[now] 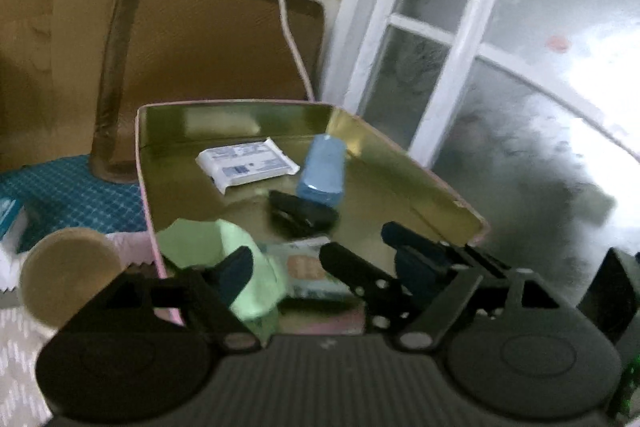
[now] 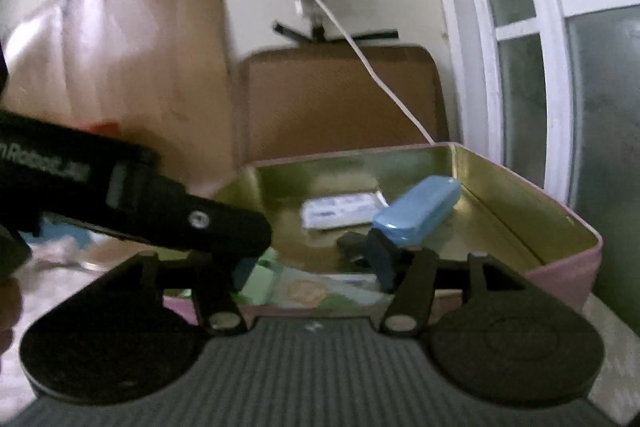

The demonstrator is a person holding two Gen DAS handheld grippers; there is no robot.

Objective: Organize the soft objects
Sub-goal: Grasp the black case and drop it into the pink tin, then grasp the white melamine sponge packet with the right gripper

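i see the tin tray (image 1: 420, 167), pink outside and shiny gold inside, holding a white tissue pack (image 1: 248, 163) lying flat near the back, a blue sponge-like block (image 1: 322, 171) tilted beside it, a dark object (image 1: 300, 215) in front of it, and a crumpled pale green cloth (image 1: 224, 251) at the near left corner. my left gripper (image 1: 316, 267) stands apart, nothing pressed. my right gripper (image 2: 312, 259) also stands apart over the tray's near edge.
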